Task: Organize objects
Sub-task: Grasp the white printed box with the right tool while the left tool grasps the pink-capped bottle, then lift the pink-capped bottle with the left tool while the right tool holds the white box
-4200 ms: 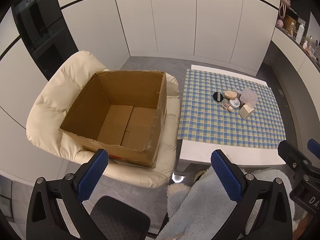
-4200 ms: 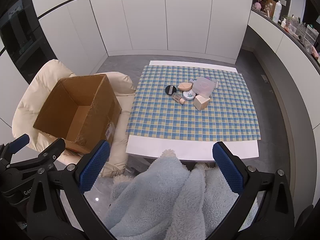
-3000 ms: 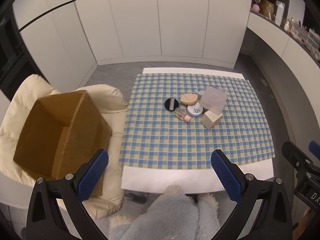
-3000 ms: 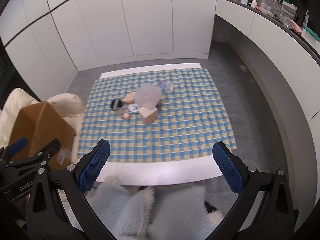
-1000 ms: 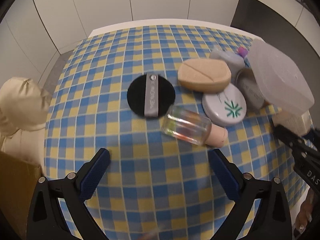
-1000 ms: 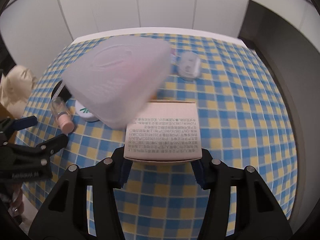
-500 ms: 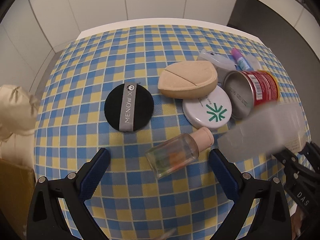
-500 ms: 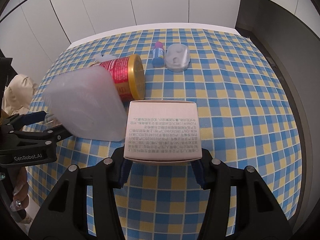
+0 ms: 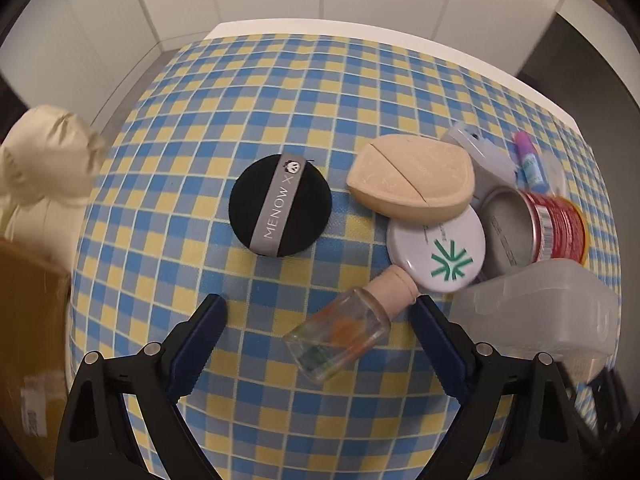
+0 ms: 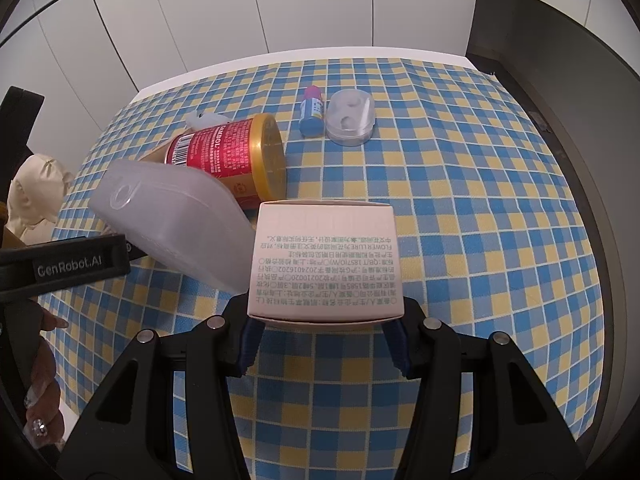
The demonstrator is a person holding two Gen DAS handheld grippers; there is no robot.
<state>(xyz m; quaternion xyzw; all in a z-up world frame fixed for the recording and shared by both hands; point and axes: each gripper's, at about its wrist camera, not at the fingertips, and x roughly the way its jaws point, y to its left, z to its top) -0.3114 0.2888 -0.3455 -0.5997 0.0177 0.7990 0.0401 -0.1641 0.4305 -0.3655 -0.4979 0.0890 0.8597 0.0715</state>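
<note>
My right gripper (image 10: pixel 324 344) clamps the box (image 10: pixel 324 264); left gripper (image 9: pixel 320 344) closing, pads clear of the bottle (image 9: pixel 340 336) between.

In the left wrist view the cardboard box (image 9: pixel 28 344) at nine o'clock is cut off by the frame edge and blurred, its label unreadable. The frosted plastic container (image 9: pixel 540 312) at four o'clock hides part of the red can (image 9: pixel 556 228). In the right wrist view the pale carton (image 10: pixel 325 264) covers the right gripper (image 10: pixel 325 340) pads, and a hand (image 10: pixel 40 392) at eight o'clock is cropped by the frame's dark rim.
</note>
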